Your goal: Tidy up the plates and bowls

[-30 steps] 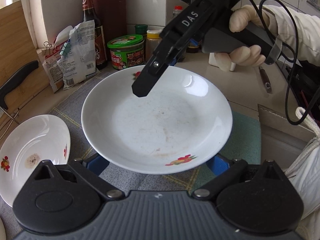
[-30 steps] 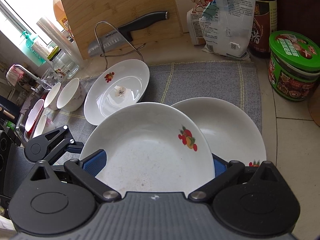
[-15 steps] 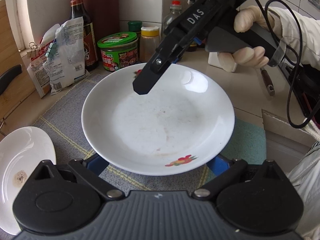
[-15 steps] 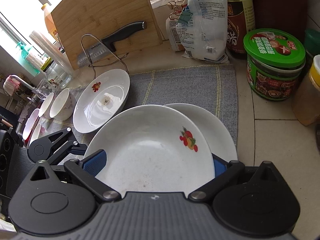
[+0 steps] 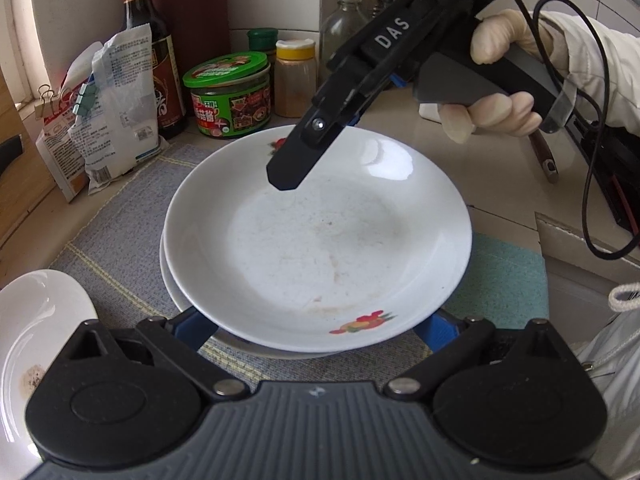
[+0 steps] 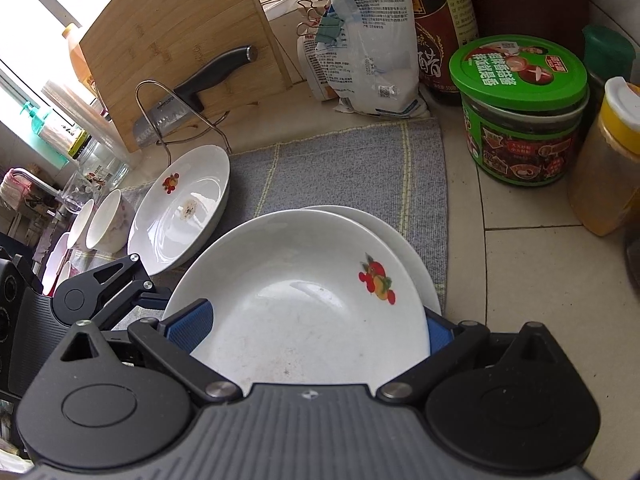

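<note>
Above the mat's point(image 6: 344, 168) near edge, both grippers, left point(image 5: 316, 332) and right point(image 6: 316, 330), clench the plate point(image 5: 320, 236) by opposite rims, steadying it over another plate point(image 6: 404, 248), probably for stacking.

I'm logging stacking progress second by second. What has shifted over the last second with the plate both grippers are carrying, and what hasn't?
The held plate has been carried over the second plate on the gray mat and now covers most of it. Whether they touch is unclear. Unchanged: the left gripper and right gripper stay clamped on opposite rims, and the third plate and bowls haven't moved.
</note>
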The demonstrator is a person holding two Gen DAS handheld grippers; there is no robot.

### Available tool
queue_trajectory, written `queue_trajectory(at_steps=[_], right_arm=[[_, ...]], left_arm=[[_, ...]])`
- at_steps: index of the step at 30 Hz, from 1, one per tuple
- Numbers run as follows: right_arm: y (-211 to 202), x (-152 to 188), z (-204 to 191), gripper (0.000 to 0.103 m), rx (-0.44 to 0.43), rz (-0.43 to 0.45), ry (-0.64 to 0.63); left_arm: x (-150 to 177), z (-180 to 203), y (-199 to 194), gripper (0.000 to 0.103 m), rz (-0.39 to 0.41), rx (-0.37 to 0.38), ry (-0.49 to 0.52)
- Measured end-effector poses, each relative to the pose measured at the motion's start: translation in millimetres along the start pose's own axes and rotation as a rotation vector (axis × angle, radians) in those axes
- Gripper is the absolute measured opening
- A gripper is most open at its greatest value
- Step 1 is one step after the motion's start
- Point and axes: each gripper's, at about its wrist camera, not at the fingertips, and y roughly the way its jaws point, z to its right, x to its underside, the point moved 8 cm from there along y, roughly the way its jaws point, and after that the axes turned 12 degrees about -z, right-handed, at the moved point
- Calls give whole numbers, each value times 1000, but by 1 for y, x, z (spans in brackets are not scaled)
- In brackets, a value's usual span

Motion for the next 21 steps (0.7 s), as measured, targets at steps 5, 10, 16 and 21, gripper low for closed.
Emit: queue_trajectory(at_steps=[5, 10, 16, 21], right_arm=[[0, -1, 6, 103, -18, 8, 17], [-2, -1, 7, 103, -28, 17, 21], [-1, -2, 2, 103, -26, 20, 12], [7, -6, -9, 103, -39, 4, -16]], left_arm=[[-3, -2, 4, 101, -22, 4, 20], [-5, -2, 6, 102, -55, 1, 39], [-1, 0, -1, 102, -84, -10, 17], [9, -4, -5, 102, -106, -12, -20]])
